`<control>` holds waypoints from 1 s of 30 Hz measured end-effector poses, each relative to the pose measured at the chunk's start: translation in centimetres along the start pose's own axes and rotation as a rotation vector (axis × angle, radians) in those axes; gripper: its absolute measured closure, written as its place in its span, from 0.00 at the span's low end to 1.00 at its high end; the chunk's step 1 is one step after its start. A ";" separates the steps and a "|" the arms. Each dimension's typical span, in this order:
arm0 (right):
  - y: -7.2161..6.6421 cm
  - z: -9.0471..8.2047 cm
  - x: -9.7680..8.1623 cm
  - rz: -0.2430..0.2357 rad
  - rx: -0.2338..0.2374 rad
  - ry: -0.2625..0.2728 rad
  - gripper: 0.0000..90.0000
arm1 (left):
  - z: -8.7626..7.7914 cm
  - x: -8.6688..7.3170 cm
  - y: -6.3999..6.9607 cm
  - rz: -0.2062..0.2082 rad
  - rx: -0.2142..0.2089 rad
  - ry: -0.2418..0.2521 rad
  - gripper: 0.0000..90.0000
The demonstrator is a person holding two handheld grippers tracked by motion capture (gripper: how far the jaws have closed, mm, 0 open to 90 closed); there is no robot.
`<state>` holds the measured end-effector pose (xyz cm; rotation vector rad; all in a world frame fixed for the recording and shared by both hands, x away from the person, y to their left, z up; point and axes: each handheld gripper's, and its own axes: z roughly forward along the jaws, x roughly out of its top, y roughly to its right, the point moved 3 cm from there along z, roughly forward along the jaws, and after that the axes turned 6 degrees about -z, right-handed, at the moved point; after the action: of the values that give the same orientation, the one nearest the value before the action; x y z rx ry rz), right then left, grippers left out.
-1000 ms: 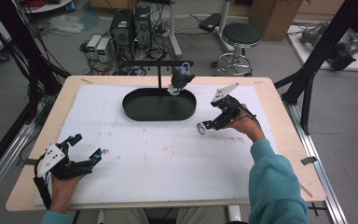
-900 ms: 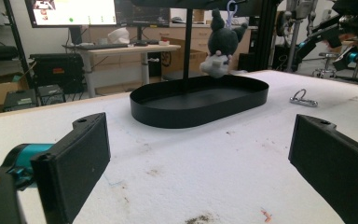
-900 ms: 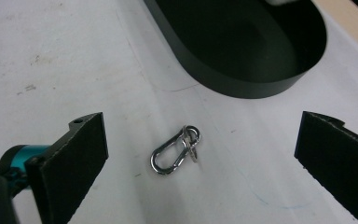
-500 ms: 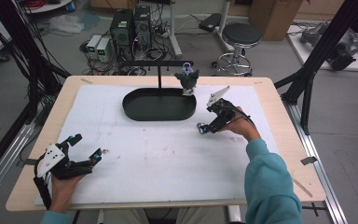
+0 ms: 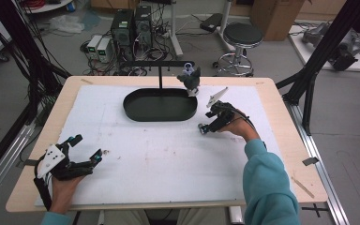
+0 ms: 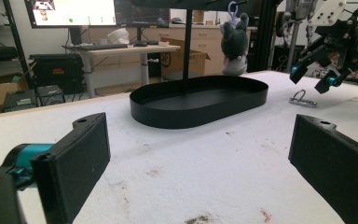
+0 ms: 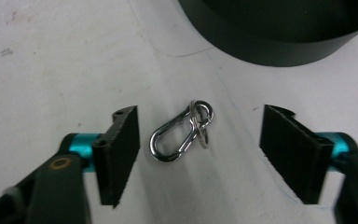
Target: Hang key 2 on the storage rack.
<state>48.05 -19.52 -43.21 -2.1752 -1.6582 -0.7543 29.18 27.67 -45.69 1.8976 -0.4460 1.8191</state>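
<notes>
We read no writing on the metal clip [image 7: 179, 132]. It lies flat on the white counter [image 5: 168, 164] near the far right corner, just beside the black tray [image 5: 159, 105], ring end toward it. Our right gripper [image 7: 198, 149] has been closing its fingers around the clip, not touching. Our left gripper [image 6: 198, 172] stands wide near the left edge.

The high view looks forward and down from above the near edge of the counter [image 5: 122, 187], taking in the whole top and the floor beyond its far edge. The left gripper view sits low by the near left corner and looks level across the top toward the black tray [image 6: 200, 100] and the right hand-held gripper [image 6: 328, 70]. The right gripper view looks steeply down and very close at the metal clip [image 7: 179, 133] beside the tray wall [image 7: 270, 46], which all three views share.
</notes>
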 end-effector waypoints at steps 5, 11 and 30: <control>-0.2 0.3 0.0 -0.037 0.012 -0.026 0.47 | 0.0 0.0 0.0 0.000 0.000 0.001 0.06; -0.1 0.4 0.0 -0.058 0.006 -0.043 0.60 | 0.0 0.0 0.0 0.000 0.000 0.002 0.06; -0.1 0.6 0.0 -0.103 -0.014 -0.074 0.83 | 0.0 0.0 0.0 -0.001 -0.002 0.003 0.06</control>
<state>48.13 -19.16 -43.74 -2.1653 -1.8189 -0.7231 29.17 27.73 -45.69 1.8937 -0.4454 1.8196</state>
